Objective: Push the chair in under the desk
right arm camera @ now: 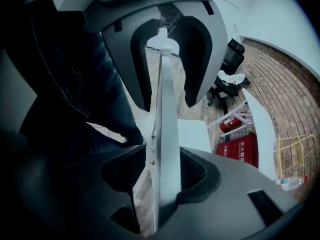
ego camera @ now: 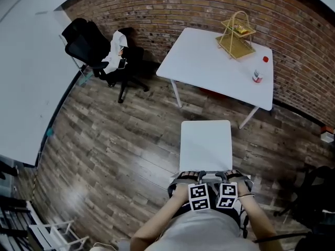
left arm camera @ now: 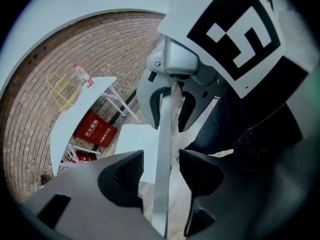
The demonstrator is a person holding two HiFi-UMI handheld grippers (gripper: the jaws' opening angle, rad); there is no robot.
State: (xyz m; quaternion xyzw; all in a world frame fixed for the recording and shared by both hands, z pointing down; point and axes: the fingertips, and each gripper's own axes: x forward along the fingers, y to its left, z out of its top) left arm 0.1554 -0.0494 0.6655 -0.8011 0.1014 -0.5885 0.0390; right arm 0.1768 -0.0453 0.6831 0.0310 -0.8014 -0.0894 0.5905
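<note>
Both grippers are held side by side close in front of the body, pointed steeply down onto the top edge of the backrest (left arm camera: 162, 149) of the white chair (ego camera: 206, 145), with the forearms (ego camera: 157, 226) drawn in from below and the marker cubes (ego camera: 199, 196) turned up toward the head view. The left gripper (ego camera: 194, 177) is released: its jaws stand wide apart with the thin white backrest between them, and a gap is seen on both sides of the panel. The right gripper (ego camera: 228, 175) also straddles the backrest. One of its pads is laid against the panel and a narrow sliver of floor is seen past the other, so no clamp is recorded. Dark trousers are seen just behind the backrest in both gripper views. The chair is stood on the wooden floor (ego camera: 115, 140), with its seat toward the white desk (ego camera: 220, 67) and not under it. A strip of bare floor is left between them. A gold wire basket (ego camera: 237, 35) and a small red-capped bottle (ego camera: 257, 76) are set on the desk. A red box (left arm camera: 95, 130) is lodged below it. A black office chair (ego camera: 91, 48) with a white garment (ego camera: 116, 48) draped on it is parked well off to the left by the brick wall (ego camera: 172, 9).
</note>
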